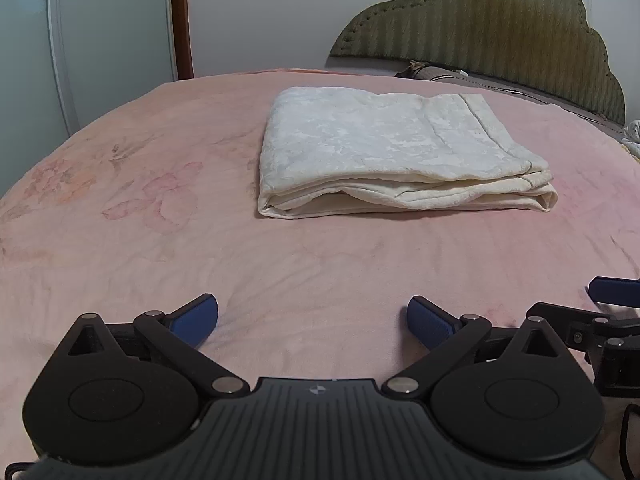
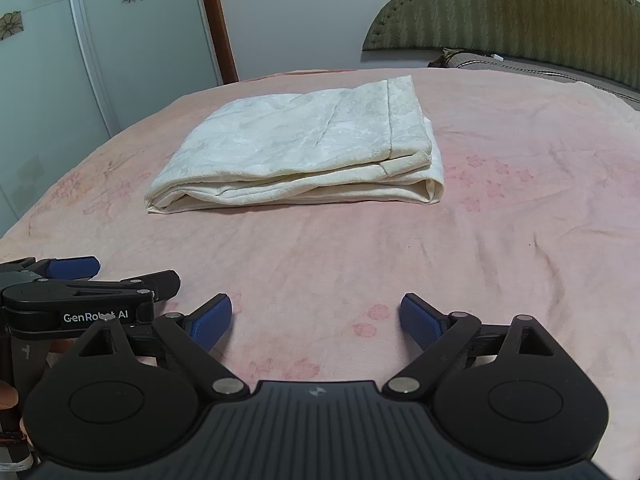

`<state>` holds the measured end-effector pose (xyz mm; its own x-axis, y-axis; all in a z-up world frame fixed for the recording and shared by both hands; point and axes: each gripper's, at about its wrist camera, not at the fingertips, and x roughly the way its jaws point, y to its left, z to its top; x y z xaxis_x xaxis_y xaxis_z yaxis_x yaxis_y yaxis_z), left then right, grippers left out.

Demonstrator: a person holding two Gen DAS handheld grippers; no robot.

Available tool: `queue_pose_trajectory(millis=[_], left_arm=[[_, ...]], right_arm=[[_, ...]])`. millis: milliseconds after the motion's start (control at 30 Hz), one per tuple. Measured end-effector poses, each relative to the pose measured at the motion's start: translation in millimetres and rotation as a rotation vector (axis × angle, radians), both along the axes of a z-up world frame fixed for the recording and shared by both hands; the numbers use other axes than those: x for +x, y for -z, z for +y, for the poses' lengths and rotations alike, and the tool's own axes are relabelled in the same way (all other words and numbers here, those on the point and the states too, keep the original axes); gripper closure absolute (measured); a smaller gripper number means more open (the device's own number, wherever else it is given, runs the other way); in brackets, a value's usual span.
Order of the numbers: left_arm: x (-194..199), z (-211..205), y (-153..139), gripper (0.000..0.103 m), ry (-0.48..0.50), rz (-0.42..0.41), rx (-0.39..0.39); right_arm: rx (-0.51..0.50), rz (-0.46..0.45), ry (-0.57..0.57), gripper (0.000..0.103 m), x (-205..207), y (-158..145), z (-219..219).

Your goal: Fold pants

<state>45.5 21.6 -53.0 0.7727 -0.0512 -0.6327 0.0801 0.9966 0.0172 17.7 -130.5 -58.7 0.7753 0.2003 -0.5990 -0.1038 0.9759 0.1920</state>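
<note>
Cream-white pants (image 1: pixel 384 148) of soft patterned fabric lie folded into a thick rectangular bundle on the pink floral bedspread (image 1: pixel 168 264), with the stacked layers and rounded fold edges facing the cameras. In the right wrist view the same bundle (image 2: pixel 304 144) sits left of centre, its hemmed band running along the right side.

Both tools are well apart from the pants, with bare bedspread in between. The left gripper (image 1: pixel 313 318) hangs low over the bedspread in front of the bundle, its blue-padded fingers (image 1: pixel 196 318) spread wide with nothing between them. The right gripper (image 2: pixel 316 318) is just beside it on the right, likewise spread wide and empty, aimed past the right end of the bundle.

Beyond the pants stands an olive-green scalloped upholstered headboard (image 1: pixel 500 24) on the right, and a pale sliding wardrobe door with flower decals (image 2: pixel 80 40) on the left.
</note>
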Motion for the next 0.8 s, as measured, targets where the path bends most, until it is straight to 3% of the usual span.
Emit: queue_pose_trajectory(millis=[367, 800], left_arm=[[-1, 0, 1, 0.000, -0.001, -0.005, -0.001], [-2, 1, 2, 0.000, -0.001, -0.008, -0.009]], right_arm=[[-0.096, -0.034, -0.003, 0.000, -3, 12, 14], [-0.111, -0.033, -0.002, 0.000, -3, 14, 16]])
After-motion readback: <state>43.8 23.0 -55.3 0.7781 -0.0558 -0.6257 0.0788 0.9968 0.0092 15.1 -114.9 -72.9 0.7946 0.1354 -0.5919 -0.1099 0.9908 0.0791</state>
